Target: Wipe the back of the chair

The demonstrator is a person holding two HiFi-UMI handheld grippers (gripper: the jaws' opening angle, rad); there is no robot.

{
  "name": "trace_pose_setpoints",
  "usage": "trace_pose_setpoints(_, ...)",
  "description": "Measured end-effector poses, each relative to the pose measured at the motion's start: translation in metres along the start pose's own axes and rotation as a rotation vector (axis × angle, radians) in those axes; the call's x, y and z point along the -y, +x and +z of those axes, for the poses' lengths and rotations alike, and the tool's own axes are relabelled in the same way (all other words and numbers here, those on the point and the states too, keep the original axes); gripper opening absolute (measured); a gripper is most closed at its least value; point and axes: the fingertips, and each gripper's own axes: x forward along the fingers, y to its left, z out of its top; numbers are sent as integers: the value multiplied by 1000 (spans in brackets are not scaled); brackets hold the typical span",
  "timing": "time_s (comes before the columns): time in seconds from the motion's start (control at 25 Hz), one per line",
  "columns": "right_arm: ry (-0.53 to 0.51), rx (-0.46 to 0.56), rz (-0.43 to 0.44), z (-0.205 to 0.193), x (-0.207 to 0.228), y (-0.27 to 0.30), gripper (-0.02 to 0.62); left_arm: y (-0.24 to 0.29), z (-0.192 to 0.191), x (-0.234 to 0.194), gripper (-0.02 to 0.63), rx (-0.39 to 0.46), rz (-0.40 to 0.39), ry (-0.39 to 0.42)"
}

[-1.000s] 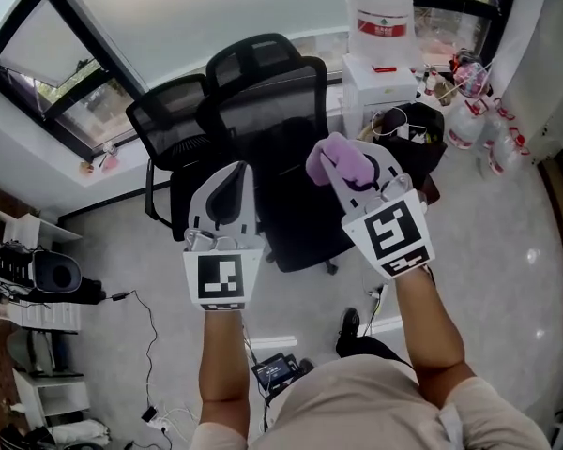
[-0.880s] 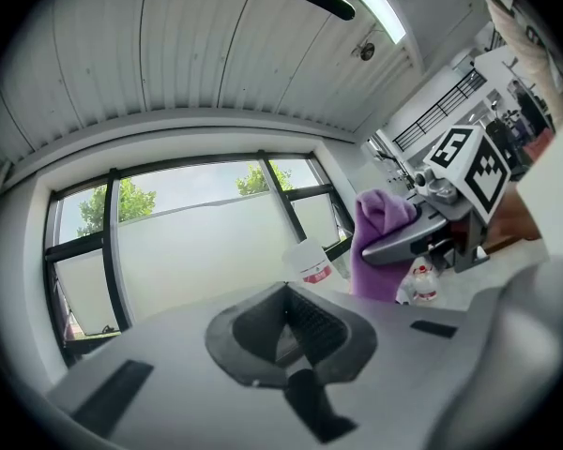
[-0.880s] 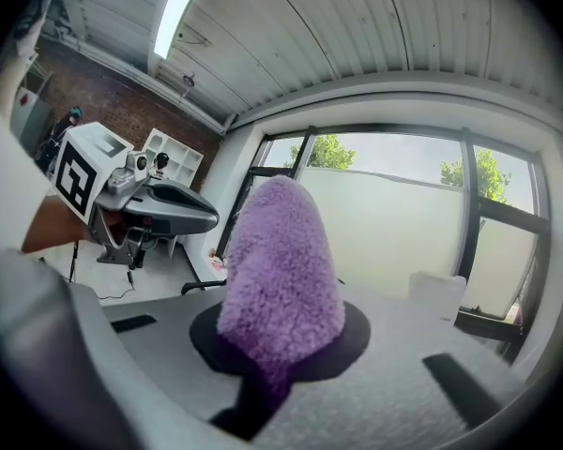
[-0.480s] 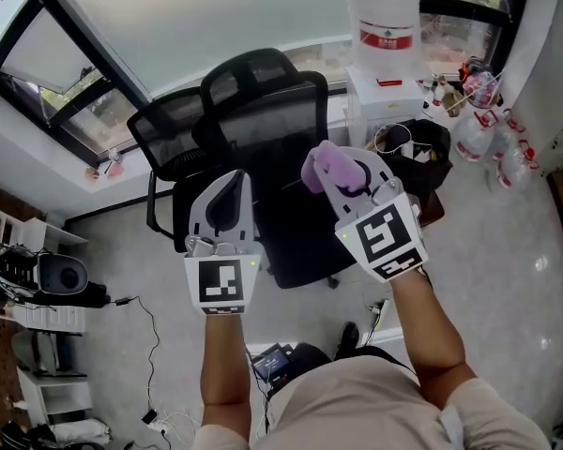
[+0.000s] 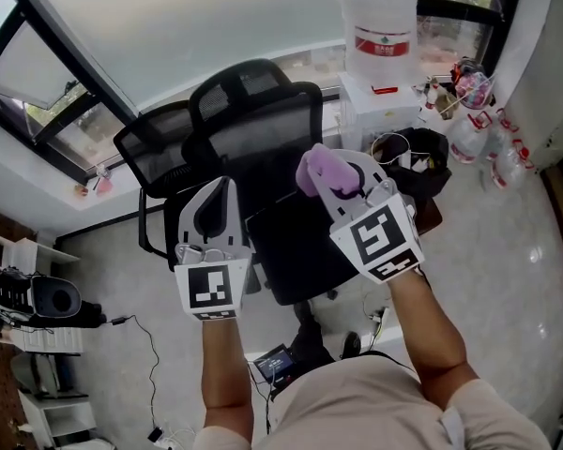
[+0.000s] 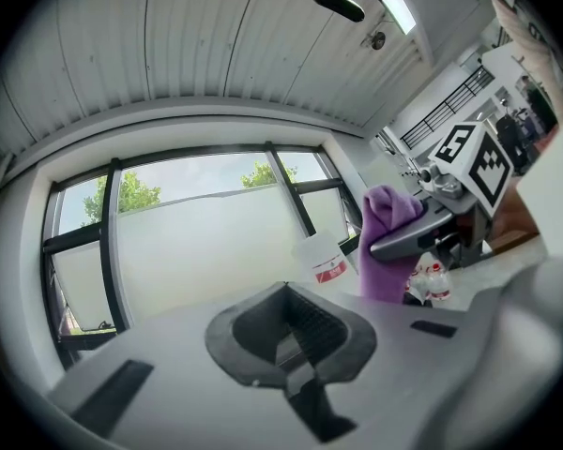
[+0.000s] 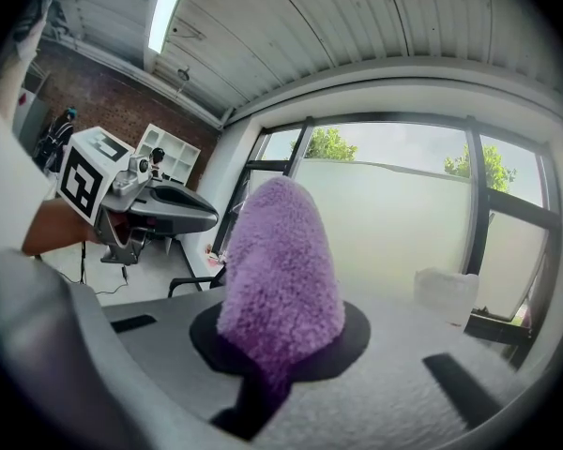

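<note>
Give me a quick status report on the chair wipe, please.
Left tongs shut, empty. Right tongs shut on purple cloth. Chair back ahead, cloth not yet on it. Nothing between.

Two chairs [image 5: 263,134] [image 5: 150,153], two grippers [image 5: 225,186] [image 5: 336,174], one cloth [image 5: 314,165], one water jug [image 5: 380,26]

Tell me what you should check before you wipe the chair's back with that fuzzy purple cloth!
1. Cloth held tight: ok. The right gripper is shut on the purple cloth.
2. Other gripper free: ok. The left gripper is shut with nothing in it.
3. Chair back within sight: ok. The black chair back stands just ahead of both grippers.
4. Cloth on the chair back: not ok. It points up toward the window, not at the mesh.
5. Room at the sides: cannot tell. A second chair and a water jug stand close by.
</note>
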Motion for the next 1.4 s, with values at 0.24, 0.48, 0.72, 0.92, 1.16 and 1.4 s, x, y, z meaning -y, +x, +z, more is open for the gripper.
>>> trace_pose_setpoints(0.24, 19, -41, -5, -18, 6, 62, 23, 43, -49, -31, 6, -32, -29, -40)
trace_pose_setpoints(0.48, 18, -71, 19, -38, 6, 123, 25, 78, -92, -58, 6, -64, -35, -58)
trace_pose_setpoints(0.72, 38, -98, 33, -69, 3, 187, 26, 102, -142, -81, 6, -123, -37, -76)
trace_pose_setpoints(0.92, 49, -108, 47, -95, -5, 244, 26, 121, -194, -104, 6, -146, -17, -76)
trace_pose_setpoints(1.16, 42, -120, 82, -130, -31, 316, 28, 139, -258, -127, 6, -185, 1, -86)
trace_pose_setpoints(1.4, 9, -128, 130, -164, -65, 382, 28, 156, -313, -149, 6, -242, 10, -128)
